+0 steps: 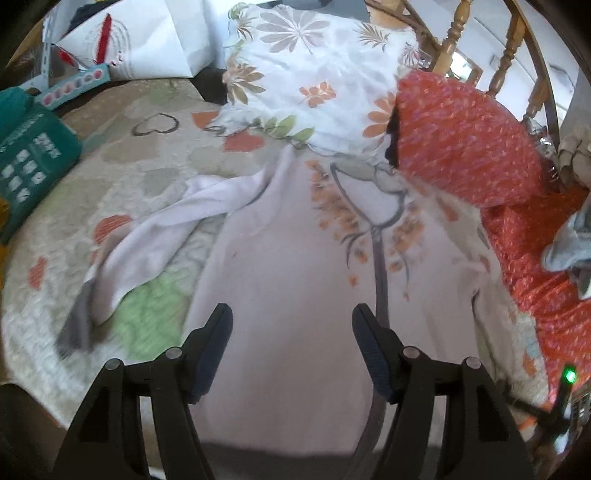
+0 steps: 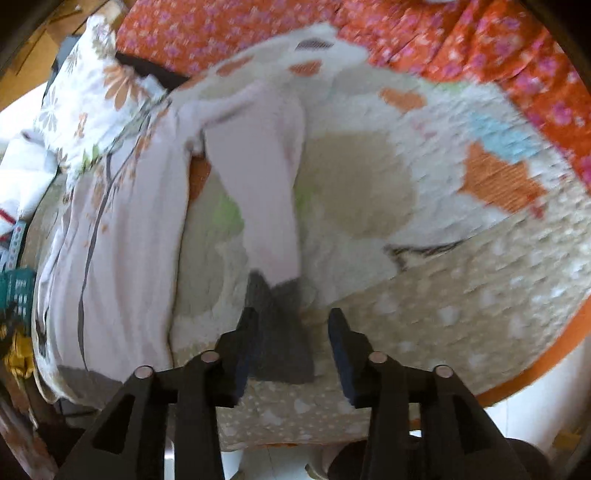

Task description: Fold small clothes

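A pale pink long-sleeved top [image 1: 288, 240] with a tree and orange-leaf print lies spread on a patchwork quilt [image 1: 147, 155]. One sleeve [image 1: 155, 240] trails to the left and ends in a grey cuff [image 1: 75, 328]. My left gripper [image 1: 291, 317] hovers open over the lower body of the top, nothing between its fingers. In the right wrist view the top [image 2: 122, 240] lies at the left and its other sleeve [image 2: 266, 192] runs down toward me. My right gripper [image 2: 293, 321] stands open, with that sleeve's grey cuff [image 2: 284, 343] lying between the jaws, closer to the left finger.
A floral pillow [image 1: 303, 74] and an orange flowered cloth [image 1: 465, 140] lie beyond the top. A teal basket [image 1: 29, 158] and a white paper bag [image 1: 147, 37] sit at the left. Wooden chair spindles [image 1: 454, 33] stand behind. The quilt's edge [image 2: 535, 373] drops off at the lower right.
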Action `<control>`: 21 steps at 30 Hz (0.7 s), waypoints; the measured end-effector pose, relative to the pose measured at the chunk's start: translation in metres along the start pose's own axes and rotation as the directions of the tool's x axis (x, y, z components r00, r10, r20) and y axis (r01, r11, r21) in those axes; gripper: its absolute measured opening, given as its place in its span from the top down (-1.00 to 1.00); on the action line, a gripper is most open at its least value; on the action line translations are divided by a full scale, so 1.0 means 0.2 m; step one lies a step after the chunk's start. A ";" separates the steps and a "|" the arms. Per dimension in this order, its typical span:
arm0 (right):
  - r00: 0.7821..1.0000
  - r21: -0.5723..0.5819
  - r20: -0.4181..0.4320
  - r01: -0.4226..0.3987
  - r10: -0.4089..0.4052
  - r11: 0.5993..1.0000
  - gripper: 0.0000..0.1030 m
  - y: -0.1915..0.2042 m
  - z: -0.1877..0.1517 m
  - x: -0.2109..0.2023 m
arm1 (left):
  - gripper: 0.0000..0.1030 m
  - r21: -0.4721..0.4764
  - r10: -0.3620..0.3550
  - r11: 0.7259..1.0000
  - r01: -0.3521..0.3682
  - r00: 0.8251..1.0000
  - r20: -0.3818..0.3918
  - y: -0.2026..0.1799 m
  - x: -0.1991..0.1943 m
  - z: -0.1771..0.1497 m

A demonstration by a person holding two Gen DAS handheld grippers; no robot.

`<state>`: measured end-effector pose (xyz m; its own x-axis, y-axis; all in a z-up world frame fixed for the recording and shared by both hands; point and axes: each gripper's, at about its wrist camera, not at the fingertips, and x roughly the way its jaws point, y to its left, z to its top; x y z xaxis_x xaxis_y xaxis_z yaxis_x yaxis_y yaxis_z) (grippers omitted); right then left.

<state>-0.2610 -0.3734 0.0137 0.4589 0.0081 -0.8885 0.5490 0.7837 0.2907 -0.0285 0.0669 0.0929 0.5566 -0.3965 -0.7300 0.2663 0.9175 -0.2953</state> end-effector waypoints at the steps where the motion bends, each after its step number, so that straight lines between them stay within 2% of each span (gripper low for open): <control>1: 1.000 -0.004 -0.003 -0.019 0.019 1.000 0.44 0.00 0.00 0.03 | -0.29 -0.001 0.012 1.000 -0.012 1.000 0.002 -0.01 0.04 0.03; 2: 0.999 -0.017 -0.010 -0.043 0.043 0.999 0.82 0.02 0.00 0.06 | -0.29 -0.002 0.020 1.000 -0.020 1.000 0.005 -0.01 0.05 0.03; 3: 0.999 -0.049 -0.024 -0.034 0.033 0.998 0.82 0.03 0.01 0.07 | -0.29 -0.002 0.030 1.000 -0.030 1.000 0.007 0.00 0.09 0.03; 4: 1.000 -0.078 -0.006 0.018 -0.019 0.997 0.83 0.03 0.04 0.05 | -0.29 -0.003 0.035 0.999 -0.035 0.999 0.005 0.01 0.10 0.03; 5: 0.995 -0.106 0.038 0.092 -0.088 0.990 0.83 0.04 0.09 0.00 | -0.29 -0.007 0.041 0.999 -0.041 0.999 0.001 0.03 0.12 0.03; 6: 0.980 -0.131 0.108 0.183 -0.170 0.974 0.83 0.02 0.15 -0.08 | -0.29 -0.019 0.046 0.999 -0.046 0.999 -0.007 0.05 0.14 0.03; 8: 0.908 -0.138 0.260 0.372 -0.329 0.918 0.83 0.00 0.26 -0.25 | -0.29 -0.047 0.040 0.998 -0.041 0.999 -0.024 0.08 0.17 0.04; 9: 0.848 -0.122 0.339 0.469 -0.407 0.875 0.83 -0.01 0.32 -0.34 | -0.29 -0.063 0.031 0.997 -0.033 0.999 -0.033 0.09 0.18 0.04; 10: 0.802 -0.103 0.388 0.528 -0.454 0.843 0.82 -0.03 0.36 -0.41 | -0.29 -0.074 0.025 0.997 -0.027 0.999 -0.039 0.10 0.19 0.04; 11: 0.769 -0.082 0.415 0.565 -0.487 0.821 0.80 -0.05 0.39 -0.46 | -0.29 -0.083 0.022 0.996 -0.026 0.999 -0.045 0.10 0.20 0.04; 12: 0.760 -0.064 0.411 0.574 -0.503 0.816 0.79 -0.09 0.41 -0.48 | -0.29 -0.089 0.020 0.996 -0.024 0.999 -0.049 0.10 0.20 0.04; 15: 0.789 -0.052 0.305 0.573 -0.534 0.818 0.79 -0.23 0.40 -0.42 | -0.29 -0.103 0.005 0.995 -0.011 0.998 -0.055 0.10 0.20 0.04; 16: 0.791 -0.059 0.269 0.583 -0.549 0.811 0.79 -0.28 0.38 -0.39 | -0.29 -0.104 0.005 0.995 -0.011 0.999 -0.054 0.10 0.20 0.04; 19: 0.784 0.008 0.200 0.598 -0.588 0.801 0.68 -0.51 0.32 -0.40 | -0.29 -0.102 0.007 0.995 -0.012 0.999 -0.053 0.10 0.20 0.04; 21: 0.828 0.136 0.171 0.517 -0.534 0.845 0.44 -0.66 0.30 -0.46 | -0.29 -0.103 0.002 0.995 -0.008 0.998 -0.064 0.09 0.22 0.04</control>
<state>-0.3335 -0.5148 0.0782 0.2064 -0.5179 -0.8302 0.7963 0.5819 -0.1651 0.0061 0.0655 0.0608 0.5057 -0.3921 -0.7684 0.1794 0.9191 -0.3508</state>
